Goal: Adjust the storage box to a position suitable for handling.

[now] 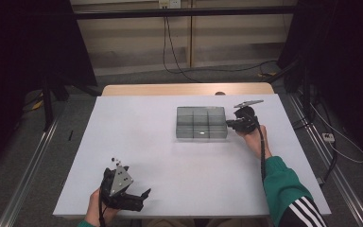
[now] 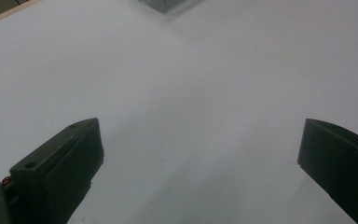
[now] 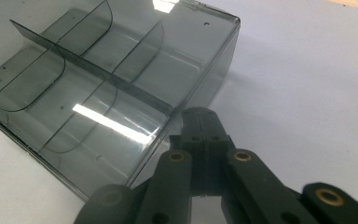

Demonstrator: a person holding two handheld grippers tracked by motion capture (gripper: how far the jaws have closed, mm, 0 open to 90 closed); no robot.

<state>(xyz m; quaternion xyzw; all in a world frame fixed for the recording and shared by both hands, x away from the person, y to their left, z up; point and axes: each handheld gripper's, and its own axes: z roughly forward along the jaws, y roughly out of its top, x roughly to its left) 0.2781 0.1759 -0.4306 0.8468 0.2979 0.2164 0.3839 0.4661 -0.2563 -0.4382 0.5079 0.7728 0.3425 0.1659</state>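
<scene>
Smoky clear plastic organiser box with six compartments (image 1: 202, 122) sits right of centre on the white table (image 1: 137, 142). Right gripper (image 1: 230, 124), jaws pressed together on nothing, touches its right wall. Left gripper (image 1: 142, 195) rests wide open, empty, near left.

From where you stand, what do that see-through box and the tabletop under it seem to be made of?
The box looks like smoky, clear hard plastic with a glossy finish: the dividers and table show through its walls, and ceiling lights glint off it. The tabletop looks like a matte white laminate or sheet, even and free of glare, with a pale wood edge at the far side; its core cannot be told.
</scene>
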